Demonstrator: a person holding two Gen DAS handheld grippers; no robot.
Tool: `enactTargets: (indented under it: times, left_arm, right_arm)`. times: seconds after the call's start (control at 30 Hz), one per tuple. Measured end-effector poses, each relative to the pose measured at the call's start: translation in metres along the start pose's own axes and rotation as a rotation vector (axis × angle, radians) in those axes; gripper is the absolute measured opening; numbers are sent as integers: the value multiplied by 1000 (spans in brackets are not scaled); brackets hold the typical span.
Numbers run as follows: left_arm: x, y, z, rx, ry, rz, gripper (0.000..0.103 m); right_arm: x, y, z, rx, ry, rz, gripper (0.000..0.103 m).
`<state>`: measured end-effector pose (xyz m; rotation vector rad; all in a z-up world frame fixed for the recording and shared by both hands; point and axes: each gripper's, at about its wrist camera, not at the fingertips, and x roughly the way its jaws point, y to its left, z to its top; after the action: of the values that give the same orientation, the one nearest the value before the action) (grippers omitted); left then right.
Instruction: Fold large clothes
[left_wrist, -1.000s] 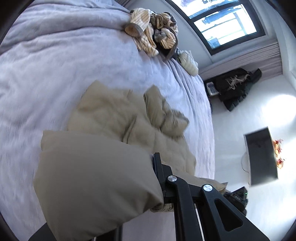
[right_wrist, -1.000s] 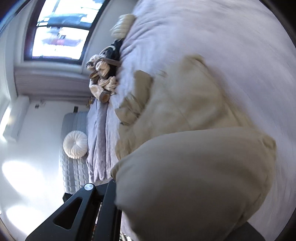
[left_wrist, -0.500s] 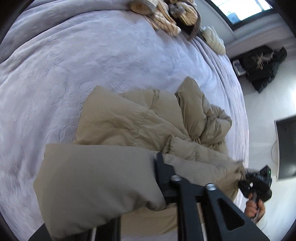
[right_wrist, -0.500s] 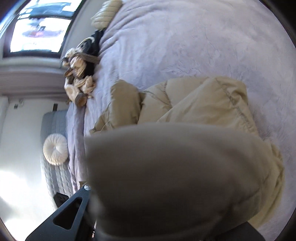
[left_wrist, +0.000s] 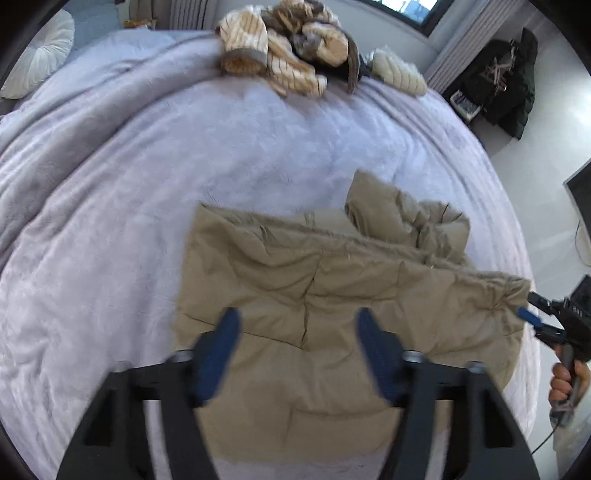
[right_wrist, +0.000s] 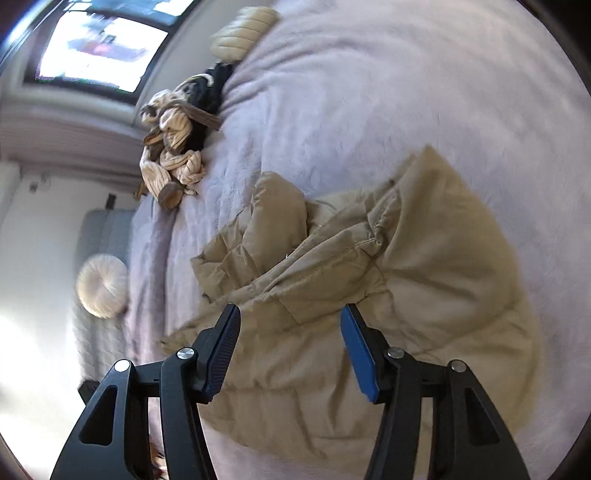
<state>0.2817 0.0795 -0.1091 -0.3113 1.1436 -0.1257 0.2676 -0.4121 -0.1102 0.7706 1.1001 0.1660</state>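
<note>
A tan quilted puffer jacket (left_wrist: 332, 295) lies folded over on the lavender bed cover (left_wrist: 147, 166); it also shows in the right wrist view (right_wrist: 424, 295). My left gripper (left_wrist: 297, 325) is open and empty, its blue-padded fingers spread just above the jacket's near part. My right gripper (right_wrist: 290, 325) is open and empty above the jacket's edge. In the left wrist view the right gripper (left_wrist: 532, 314) shows at the jacket's right corner, open, held by a hand.
A heap of striped beige and dark clothes (left_wrist: 291, 48) and a cream cushion (left_wrist: 399, 72) lie at the bed's far end. A round white cushion (right_wrist: 101, 286) sits on a grey sofa beside the bed. Dark clothing (left_wrist: 506, 88) lies on the floor.
Both grippers have let go of the jacket fold they held and now stand open. The lifted half of the jacket now lies flat over the rest.
</note>
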Motion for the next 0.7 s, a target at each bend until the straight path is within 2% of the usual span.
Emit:
enactTargets:
  times: [0.03,0.07,0.17,0.23,0.3,0.37,0.53,0.7]
  left_arm:
    - [9,-1,0,0,6,0,46]
    - [20,-3,1,5,9,7,44]
    - [50,-8,8,27,-12,83,44]
    - [68,-4,13,11,-14,127,44]
    - [90,1,19,-18,-3,136,44]
    - [104,2,25,-19,-5,155,44]
    - [127,2,41,-11,9,152,44]
    - [143,8,56,-36,23,139,44]
  right_arm:
    - [-3,3,-4,-31,-8,-32,34]
    - [-2,5,-8,-88,-4,-92,15]
    - [9,1,-14,-209,10,-247,13]
    - [16,-9,-11,-236,-3,-310,12]
    - [23,-21,-1,-249,-34,-366,12]
    - [33,-36,13,-228,-50,-389,5]
    - [57,-61,43,-142,-57,-388,3]
    - [79,-89,69,-5,-24,-373,0]
